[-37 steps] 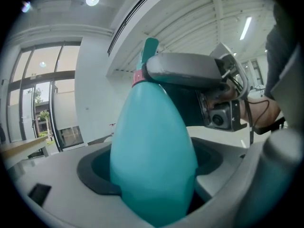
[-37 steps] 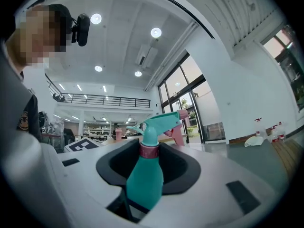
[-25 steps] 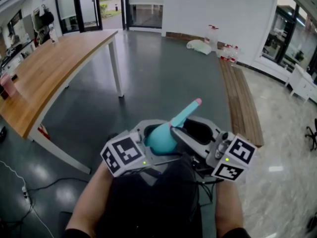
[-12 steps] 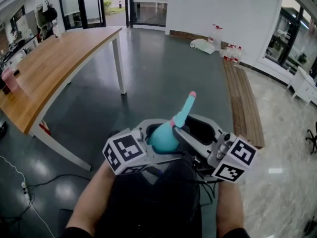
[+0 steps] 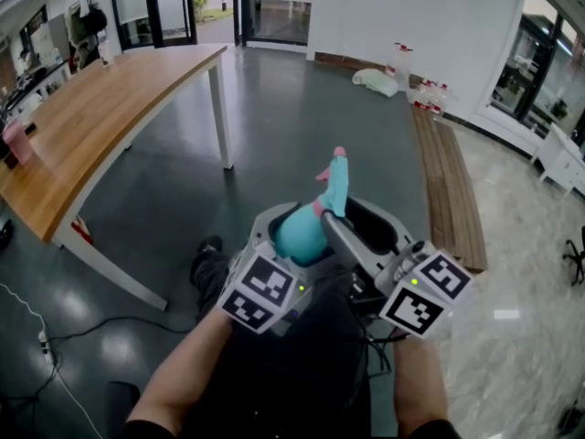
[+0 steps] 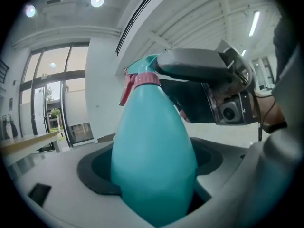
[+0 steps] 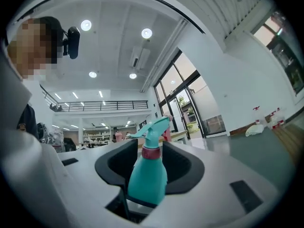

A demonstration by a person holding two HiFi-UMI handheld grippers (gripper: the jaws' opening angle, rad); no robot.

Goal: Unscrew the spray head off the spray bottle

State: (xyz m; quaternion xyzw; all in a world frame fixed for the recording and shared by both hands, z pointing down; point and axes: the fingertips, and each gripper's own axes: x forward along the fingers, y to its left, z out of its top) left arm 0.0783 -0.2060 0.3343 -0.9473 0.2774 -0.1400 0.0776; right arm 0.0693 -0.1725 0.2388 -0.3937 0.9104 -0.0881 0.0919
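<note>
1 bottle (image 5: 298, 234), centre frame: body clamped in left gripper (image 6: 153, 184). Head (image 5: 335, 183) still attached, nozzle swung upward. Right gripper (image 7: 148, 172): jaws just opened around the bottle, without contact; a regrip is expected.

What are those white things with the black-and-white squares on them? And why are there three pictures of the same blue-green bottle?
A person holds two grabbing tools, one in each hand. Each tool has two fingers, and the cubes with squares are part of them. One picture comes from a camera on the person's head, looking down. The other two come from cameras riding on the tools. The left gripper is closed on the spray bottle and holds it in the air above the floor, not on the wooden table. The right gripper has just been opening its fingers. The bottle stands between them, spray head on top, but they don't seem to squeeze it.
</note>
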